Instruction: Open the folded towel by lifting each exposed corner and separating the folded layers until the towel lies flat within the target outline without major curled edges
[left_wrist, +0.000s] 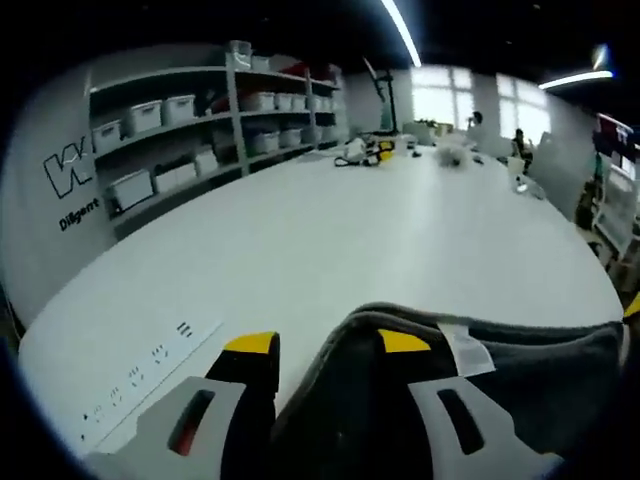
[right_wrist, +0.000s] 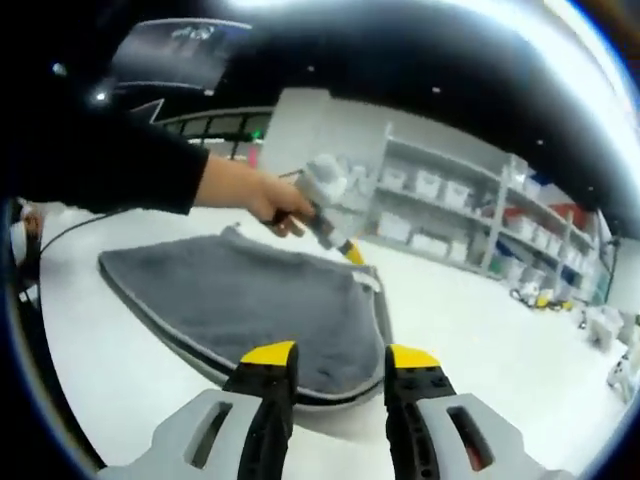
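The left gripper (left_wrist: 328, 350) pinches a far corner of the grey towel (right_wrist: 250, 300), raising it off the white table (right_wrist: 470, 320). The right gripper (right_wrist: 340, 365), jaws parted and empty, hangs over the towel's near edge, nearest the next free corner.

A white table (left_wrist: 330, 240) runs back toward shelves (left_wrist: 200, 120) stacked with pale bins (left_wrist: 145, 115). Ceiling lights (left_wrist: 402, 30) glow above bright windows (left_wrist: 440, 98).

A lab or workshop: a big white worktop (left_wrist: 330, 240), metal shelves (left_wrist: 200, 120) of storage bins (left_wrist: 145, 115) along the far wall, ceiling strip lights (left_wrist: 400, 30).
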